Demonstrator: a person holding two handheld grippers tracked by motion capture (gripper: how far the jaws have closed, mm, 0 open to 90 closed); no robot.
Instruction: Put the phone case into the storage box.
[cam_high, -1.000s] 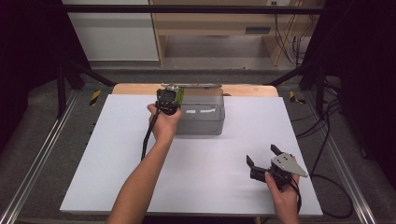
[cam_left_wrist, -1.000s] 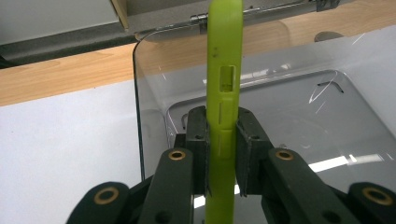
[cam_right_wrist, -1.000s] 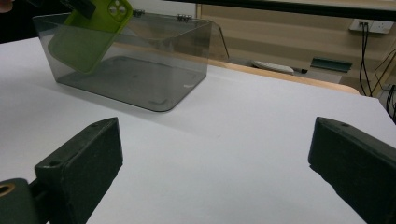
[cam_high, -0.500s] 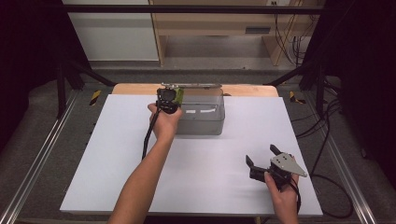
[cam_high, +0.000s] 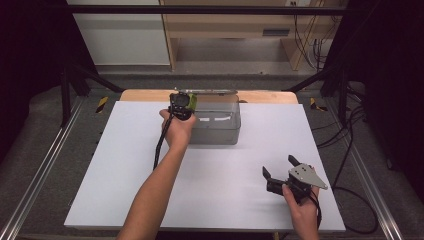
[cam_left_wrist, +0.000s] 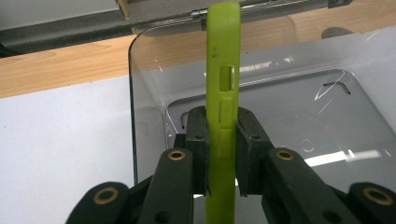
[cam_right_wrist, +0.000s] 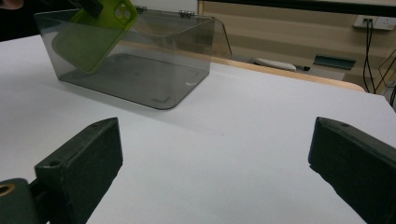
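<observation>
Green phone case (cam_left_wrist: 223, 116) clamped edgewise by left gripper (cam_left_wrist: 222, 140), tilted for lowering into clear box (cam_high: 222, 120); right gripper (cam_high: 282, 175) rested released

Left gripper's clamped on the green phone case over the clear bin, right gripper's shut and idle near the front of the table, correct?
Not quite: the right gripper is open, not shut. The right gripper view shows its two jaws spread wide with bare table between them. The rest stands: the left gripper is clamped on the green phone case at the clear bin, and the right one sits idle near the table's front.
</observation>
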